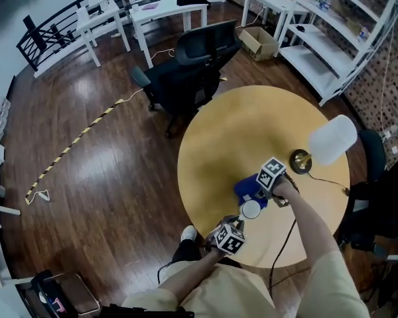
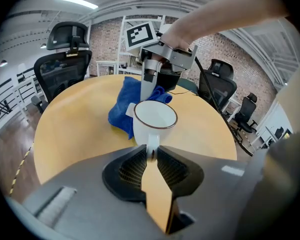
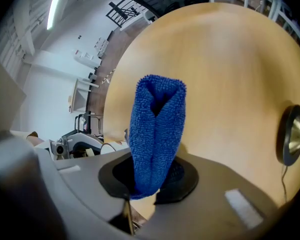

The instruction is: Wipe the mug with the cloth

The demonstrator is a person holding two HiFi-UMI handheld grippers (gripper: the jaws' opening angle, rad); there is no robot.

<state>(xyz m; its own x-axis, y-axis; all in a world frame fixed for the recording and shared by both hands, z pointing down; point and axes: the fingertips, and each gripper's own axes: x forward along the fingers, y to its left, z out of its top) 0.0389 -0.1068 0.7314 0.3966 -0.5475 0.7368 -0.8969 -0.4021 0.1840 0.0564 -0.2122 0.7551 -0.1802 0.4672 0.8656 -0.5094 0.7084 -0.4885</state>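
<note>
Head view is showing a round wooden table (image 1: 219, 131) taking up the middle, sitting on a dark wood floor (image 1: 86, 144). A black chair (image 1: 186, 71) is standing at the table's far edge. A lamp (image 1: 331, 141) with a white shade and brass base is sitting on the right part of the table, well apart from the work spot.

Both grippers are working at the near edge. The right gripper (image 1: 259, 194) is pointing steeply down, jaws narrow and clamping a folded blue cloth (image 3: 157, 129). In the right gripper view, the cloth is sticking out from between the jaws.

The left gripper (image 2: 151, 156) is sitting nearly closed, jaws pinching the handle (image 2: 151, 143) of the white mug (image 2: 155, 119). The mug is staying upright, mouth up, near the table's front edge. Can't tell whether its base is resting on the table or just off it.

In the left gripper view, the cloth is bunching against the mug's far left side, seemingly touching it, with the right gripper directly above it.
</note>
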